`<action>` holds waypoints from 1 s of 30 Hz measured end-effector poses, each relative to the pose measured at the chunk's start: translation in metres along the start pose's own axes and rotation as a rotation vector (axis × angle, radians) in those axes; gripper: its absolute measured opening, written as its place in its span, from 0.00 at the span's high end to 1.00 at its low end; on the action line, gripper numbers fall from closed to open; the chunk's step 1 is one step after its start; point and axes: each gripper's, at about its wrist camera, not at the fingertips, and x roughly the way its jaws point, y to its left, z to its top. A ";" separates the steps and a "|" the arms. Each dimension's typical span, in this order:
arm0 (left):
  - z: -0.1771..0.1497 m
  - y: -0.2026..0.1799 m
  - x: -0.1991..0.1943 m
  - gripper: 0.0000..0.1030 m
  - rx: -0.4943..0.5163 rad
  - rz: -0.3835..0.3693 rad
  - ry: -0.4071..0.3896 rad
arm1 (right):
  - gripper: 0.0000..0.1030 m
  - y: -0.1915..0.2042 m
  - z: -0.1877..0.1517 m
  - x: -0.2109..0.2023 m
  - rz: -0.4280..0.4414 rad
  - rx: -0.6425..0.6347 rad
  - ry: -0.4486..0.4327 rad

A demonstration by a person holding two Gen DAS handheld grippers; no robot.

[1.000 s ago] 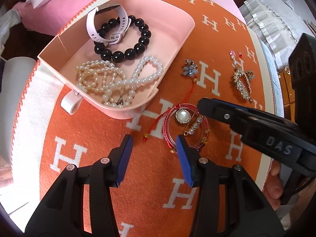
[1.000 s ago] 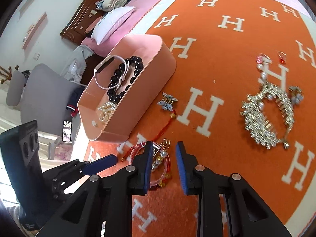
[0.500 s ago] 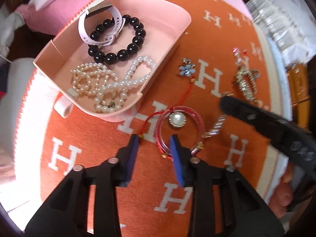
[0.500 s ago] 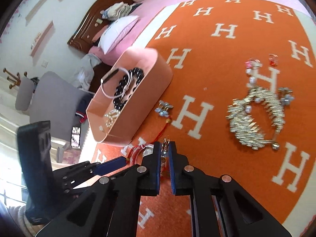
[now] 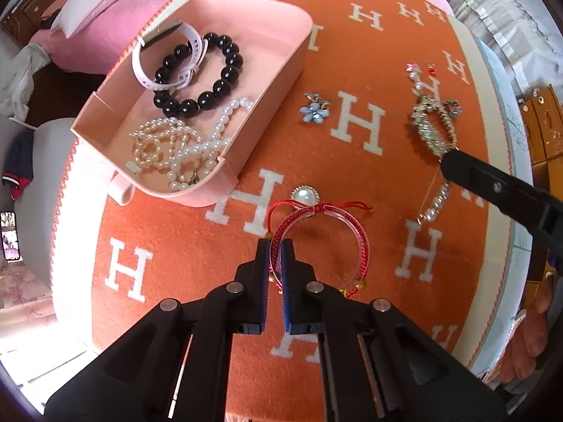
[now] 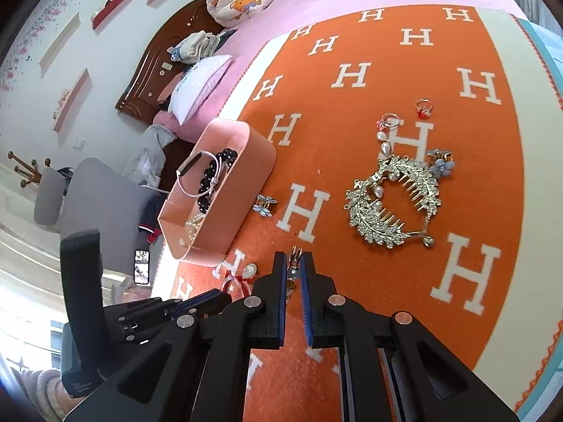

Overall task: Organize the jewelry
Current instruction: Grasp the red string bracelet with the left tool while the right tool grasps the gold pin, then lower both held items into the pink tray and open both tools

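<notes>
A clear red bangle with a red cord lies on the orange blanket. My left gripper points straight down, its jaws closing onto the bangle's near rim, pads pressing it. To the right, my right gripper is shut on a gold pin with pearls, which hangs from the tips above the blanket. The pink tray at upper left holds a white watch, a black bead bracelet and pearl strands. A round pearl brooch lies just beyond the bangle.
A blue flower clip lies beside the tray. A crystal leaf hair comb, two small rings and another blue flower lie further right. Pillows and a grey chair are past the blanket's edge.
The left jaws went from wide open to shut on the bangle. The right jaws shut on the pearl pin and carried it up and right, off the bangle.
</notes>
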 end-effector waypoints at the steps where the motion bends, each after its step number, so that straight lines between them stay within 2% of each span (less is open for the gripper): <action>1: 0.000 -0.001 -0.005 0.96 0.004 0.000 -0.007 | 0.92 0.001 -0.001 -0.004 0.001 0.001 -0.004; 7: 0.019 0.012 -0.046 0.96 -0.006 0.031 -0.107 | 0.92 0.017 0.004 -0.017 0.018 -0.010 -0.025; 11: 0.051 0.059 -0.062 0.96 -0.065 0.080 -0.171 | 0.92 0.038 0.012 -0.020 0.039 -0.029 -0.039; 15: 0.078 0.097 -0.062 0.96 -0.102 0.133 -0.197 | 0.92 0.064 0.023 -0.019 0.063 -0.052 -0.053; 20: 0.109 0.132 -0.050 0.96 -0.087 0.164 -0.186 | 0.92 0.093 0.034 -0.012 0.076 -0.066 -0.065; 24: 0.127 0.131 -0.029 0.96 -0.029 0.153 -0.155 | 0.92 0.106 0.040 -0.002 0.071 -0.047 -0.072; 30: 0.141 0.108 0.013 0.96 0.059 0.119 -0.092 | 0.92 0.108 0.048 0.012 0.050 0.004 -0.089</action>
